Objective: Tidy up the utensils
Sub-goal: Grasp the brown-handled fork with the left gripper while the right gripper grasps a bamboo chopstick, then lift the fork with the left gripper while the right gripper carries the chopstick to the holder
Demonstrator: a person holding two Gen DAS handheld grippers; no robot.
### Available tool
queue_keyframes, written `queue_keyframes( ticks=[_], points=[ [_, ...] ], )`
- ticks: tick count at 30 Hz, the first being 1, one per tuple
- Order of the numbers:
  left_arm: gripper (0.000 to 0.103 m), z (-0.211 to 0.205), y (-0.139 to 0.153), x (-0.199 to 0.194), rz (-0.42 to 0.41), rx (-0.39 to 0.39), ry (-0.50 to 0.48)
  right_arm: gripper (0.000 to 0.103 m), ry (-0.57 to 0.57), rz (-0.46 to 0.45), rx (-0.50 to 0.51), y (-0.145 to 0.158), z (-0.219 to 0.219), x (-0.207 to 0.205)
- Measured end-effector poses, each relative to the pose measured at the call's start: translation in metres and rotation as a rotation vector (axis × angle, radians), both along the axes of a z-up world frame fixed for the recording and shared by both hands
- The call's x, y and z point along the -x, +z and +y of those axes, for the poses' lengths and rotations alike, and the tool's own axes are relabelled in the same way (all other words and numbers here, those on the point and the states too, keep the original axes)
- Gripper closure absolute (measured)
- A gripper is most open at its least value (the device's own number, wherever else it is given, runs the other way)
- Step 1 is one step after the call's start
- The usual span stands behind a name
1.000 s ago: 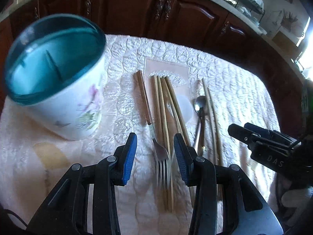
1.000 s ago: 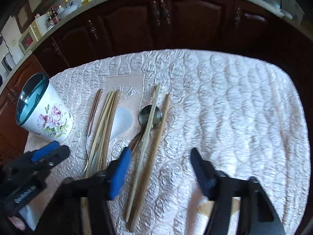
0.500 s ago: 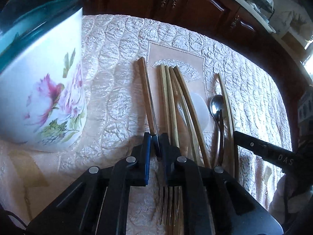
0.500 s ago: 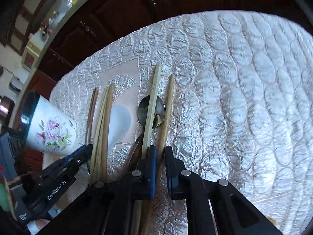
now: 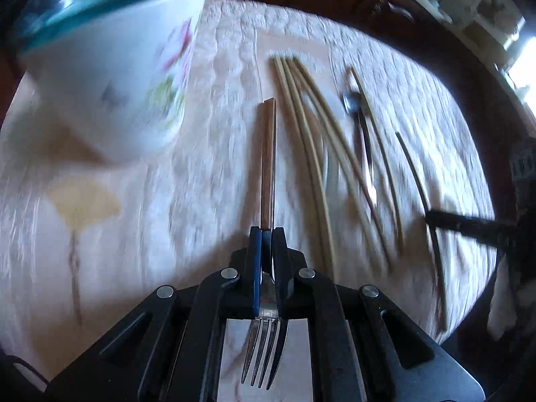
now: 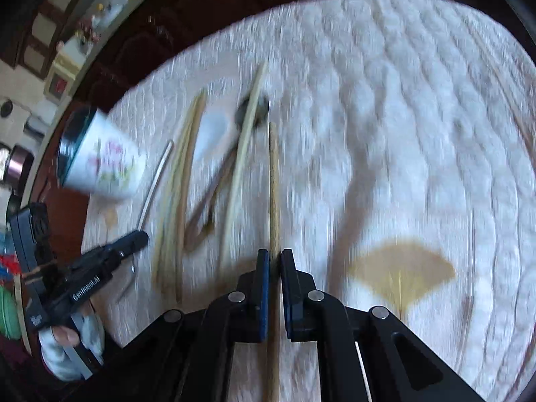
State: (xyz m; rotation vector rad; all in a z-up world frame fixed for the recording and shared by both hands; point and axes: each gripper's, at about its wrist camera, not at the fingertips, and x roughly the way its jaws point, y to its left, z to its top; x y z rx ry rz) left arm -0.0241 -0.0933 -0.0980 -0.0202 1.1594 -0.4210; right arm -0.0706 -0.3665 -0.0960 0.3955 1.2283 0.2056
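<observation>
Fork [image 5: 268, 160] clamped in left hand-held gripper [image 5: 267, 234]; chopstick [image 6: 274, 181] clamped in right hand-held gripper [image 6: 274, 258], both angled steeply down.

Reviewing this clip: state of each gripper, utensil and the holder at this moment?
left gripper: jaws closing, clamped on fork.
fork: held, tines toward the camera.
right gripper: shut on chopstick.
chopstick: gripped.
spoon: lying on cloth.
floral cup: upright, untouched.

The floral cup [image 5: 110, 67] is smeared by motion blur and cut off by the left wrist picture's top edge. The fork [image 5: 266, 167] neck is hidden between the pads. The spoon [image 6: 254, 112] bowl is blurred and partly covered by a chopstick [image 6: 244, 140].
</observation>
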Motion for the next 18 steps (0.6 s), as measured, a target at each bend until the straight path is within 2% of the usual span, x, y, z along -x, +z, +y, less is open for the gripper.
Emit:
queue_keyframes(
  ticks=[2, 4, 5, 6, 8, 10, 13, 16, 18],
  points=[
    [0.098, 0.004, -0.001, 0.012, 0.01, -0.007, -0.021, 0.096, 0.009, 0.02, 0.029, -0.003, -0.001, 0.007],
    [0.098, 0.005, 0.001, 0.017, 0.014, -0.014, -0.028, 0.083, -0.003, 0.006, 0.061, -0.003, -0.003, 0.006],
    [0.097, 0.004, 0.002, 0.016, 0.013, -0.014, -0.031, 0.074, -0.014, -0.008, 0.071, -0.001, -0.005, 0.003],
    [0.095, 0.002, 0.004, 0.014, 0.006, -0.022, -0.031, 0.071, -0.02, -0.019, 0.083, 0.002, -0.005, -0.001],
    [0.082, -0.001, 0.009, 0.006, -0.021, -0.035, -0.019, 0.071, -0.02, -0.034, 0.109, 0.005, -0.004, -0.011],
    [0.073, -0.006, 0.011, -0.005, -0.037, -0.027, -0.016, 0.071, -0.027, -0.035, 0.12, 0.004, -0.004, -0.024],
    [0.073, -0.018, 0.009, -0.026, -0.05, -0.039, -0.01, 0.071, -0.023, -0.031, 0.117, 0.001, -0.001, -0.04],
    [0.073, -0.029, 0.004, -0.041, -0.055, -0.072, -0.011, 0.076, -0.02, -0.034, 0.13, -0.002, 0.004, -0.05],
    [0.073, -0.035, -0.001, -0.049, -0.049, -0.108, -0.01, 0.084, -0.018, -0.041, 0.138, -0.003, 0.009, -0.055]
  ],
)
